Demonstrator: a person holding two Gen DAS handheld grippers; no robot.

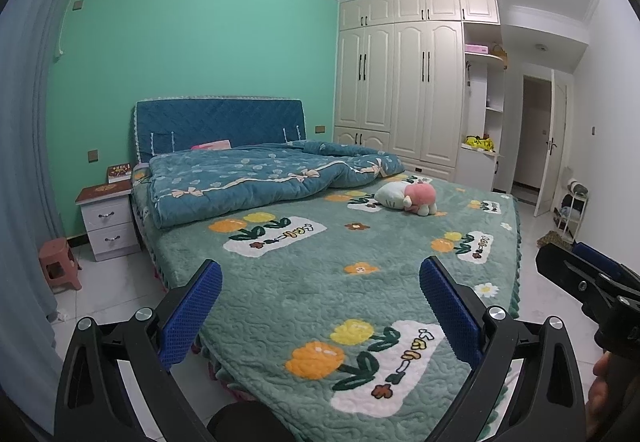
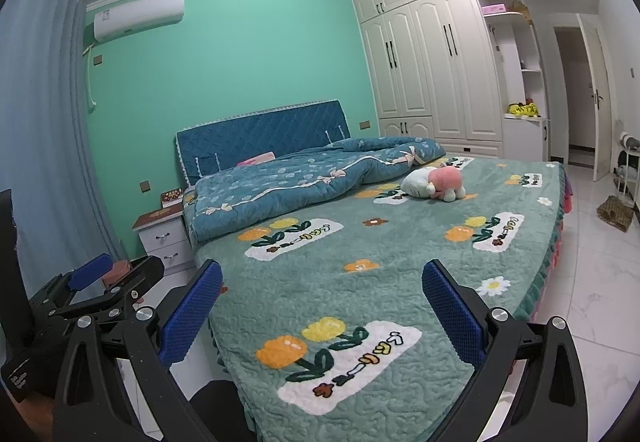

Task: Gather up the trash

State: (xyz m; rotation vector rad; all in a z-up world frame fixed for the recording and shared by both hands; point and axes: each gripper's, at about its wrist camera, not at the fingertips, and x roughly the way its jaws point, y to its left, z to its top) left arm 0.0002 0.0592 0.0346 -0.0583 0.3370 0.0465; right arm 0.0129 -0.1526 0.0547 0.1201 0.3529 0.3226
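Both grippers hang above the foot corner of a bed (image 1: 304, 282) with a green flowered cover. My left gripper (image 1: 320, 274) is open and empty, blue pads wide apart. My right gripper (image 2: 322, 274) is also open and empty. The right gripper shows at the right edge of the left wrist view (image 1: 592, 282), and the left gripper at the left edge of the right wrist view (image 2: 100, 282). A small white crumpled scrap (image 1: 60, 316) lies on the floor by the curtain at the left. No other trash is plainly visible.
A plush toy (image 1: 412, 195) and a blue quilt (image 1: 256, 177) lie on the bed. A white nightstand (image 1: 108, 217) and a red stool (image 1: 60, 262) stand left of the bed. A wardrobe (image 1: 400, 81), an open door (image 1: 554, 137), a small rack (image 1: 574, 205) and a brown object on the floor (image 2: 614, 211) are on the right.
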